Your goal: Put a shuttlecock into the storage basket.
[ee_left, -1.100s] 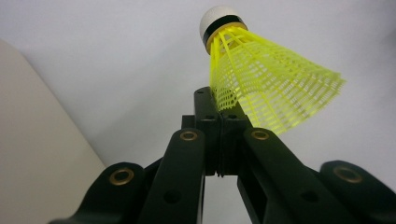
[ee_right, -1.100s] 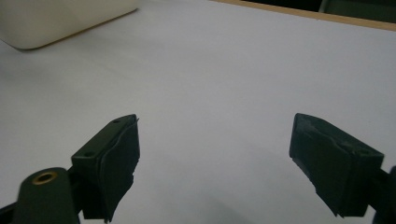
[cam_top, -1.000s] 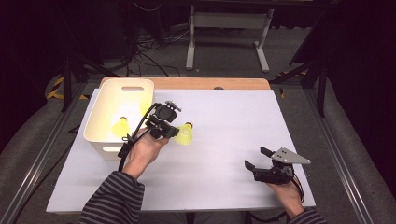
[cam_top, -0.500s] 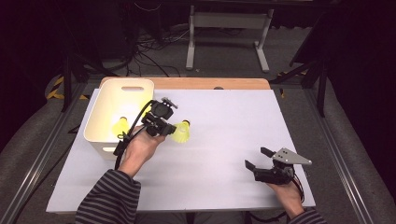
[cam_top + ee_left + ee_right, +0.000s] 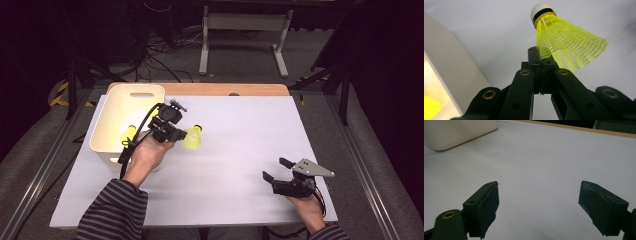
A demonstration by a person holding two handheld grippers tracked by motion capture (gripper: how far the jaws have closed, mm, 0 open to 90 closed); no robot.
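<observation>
Shuttlecocks are going into our white bin [image 5: 107, 142]: one is lying inside, we are pinching another yellow shuttlecock [image 5: 564, 42] in our left gripper [image 5: 541, 66] jaws just beside it, and our right gripper [image 5: 539, 205] is resting with jaws spread.

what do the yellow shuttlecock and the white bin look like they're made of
Shuttlecock: likely plastic, its skirt an open moulded mesh, with a white rounded tip, maybe foam or cork. Bin: probably smooth matte plastic, with rounded corners and a moulded handle slot.
</observation>
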